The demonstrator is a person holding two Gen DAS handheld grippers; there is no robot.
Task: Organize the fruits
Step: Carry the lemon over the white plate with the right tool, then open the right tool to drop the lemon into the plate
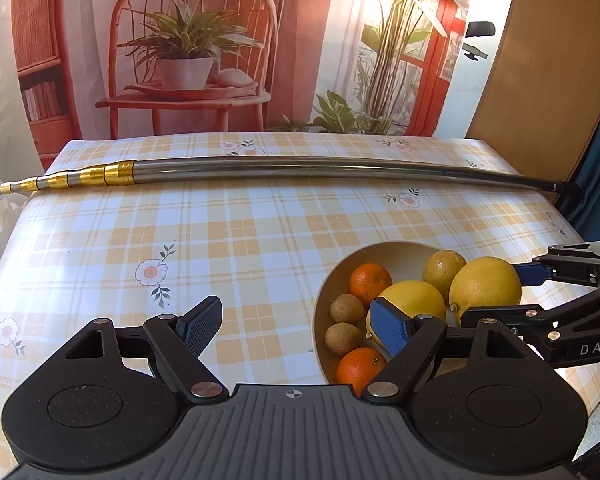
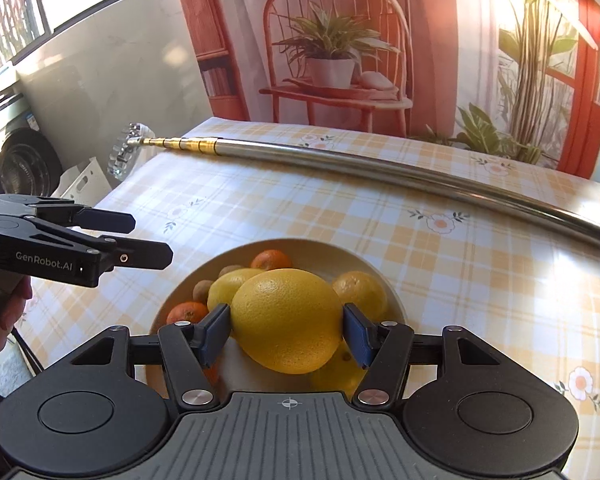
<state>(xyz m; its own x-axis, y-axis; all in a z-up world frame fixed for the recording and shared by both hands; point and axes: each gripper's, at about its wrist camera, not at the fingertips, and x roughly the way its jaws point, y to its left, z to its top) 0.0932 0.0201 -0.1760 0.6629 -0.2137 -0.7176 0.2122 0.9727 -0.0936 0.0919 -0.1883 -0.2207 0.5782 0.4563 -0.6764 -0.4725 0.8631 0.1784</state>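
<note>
A: The right gripper (image 2: 286, 334) clamps its fingers on a large lemon (image 2: 287, 320) above the bowl (image 2: 394, 300); the left gripper (image 1: 296, 330) gapes empty.

B: Oranges, kiwis, lemons already sit inside. Beyond, only a metal pole (image 1: 300, 170) crosses the worktop (image 1: 240, 248), so it looks nearly finished.

Right gripper (image 2: 287, 334) squeezed from both sides on something round and yellow, blue pads (image 2: 216, 334) pressed flat against it. Left gripper (image 1: 298, 326) wide open and holding nothing, fingers spread far apart, low and just left of the right one.
</note>
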